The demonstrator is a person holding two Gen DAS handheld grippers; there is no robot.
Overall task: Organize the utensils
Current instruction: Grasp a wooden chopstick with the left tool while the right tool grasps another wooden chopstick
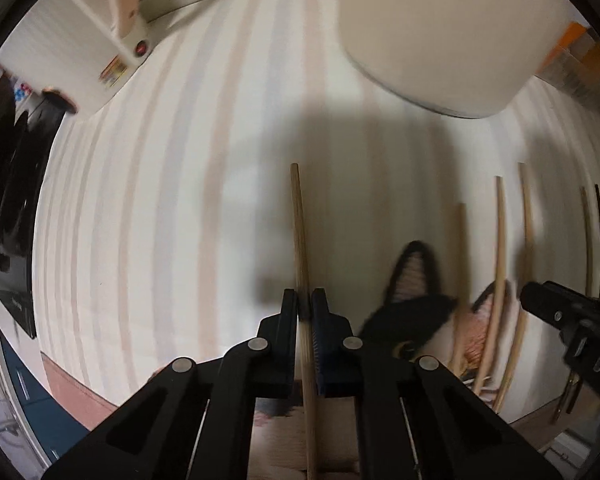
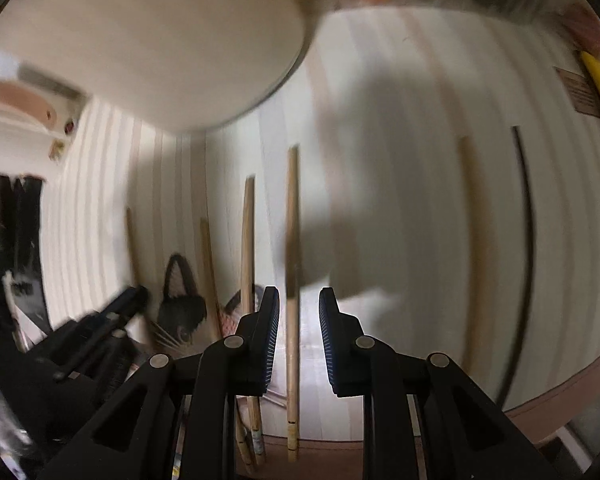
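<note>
My left gripper (image 1: 304,298) is shut on a light wooden chopstick (image 1: 299,236) that points forward above the striped table. Several more wooden chopsticks (image 1: 500,248) lie to its right, some across a cat-face mat (image 1: 414,276). My right gripper (image 2: 299,300) is open and straddles one wooden chopstick (image 2: 292,216) lying on the table. A second light chopstick (image 2: 247,236) lies just left of it, another (image 2: 474,240) lies further right, and a thin dark chopstick (image 2: 530,216) lies at the far right. The left gripper (image 2: 112,316) shows at the left of the right wrist view.
A large cream cylindrical container (image 1: 440,28) stands at the far side of the table, also in the right wrist view (image 2: 160,40). A white appliance (image 1: 100,40) stands at the back left. The table's brown front edge (image 2: 560,396) runs close below the grippers.
</note>
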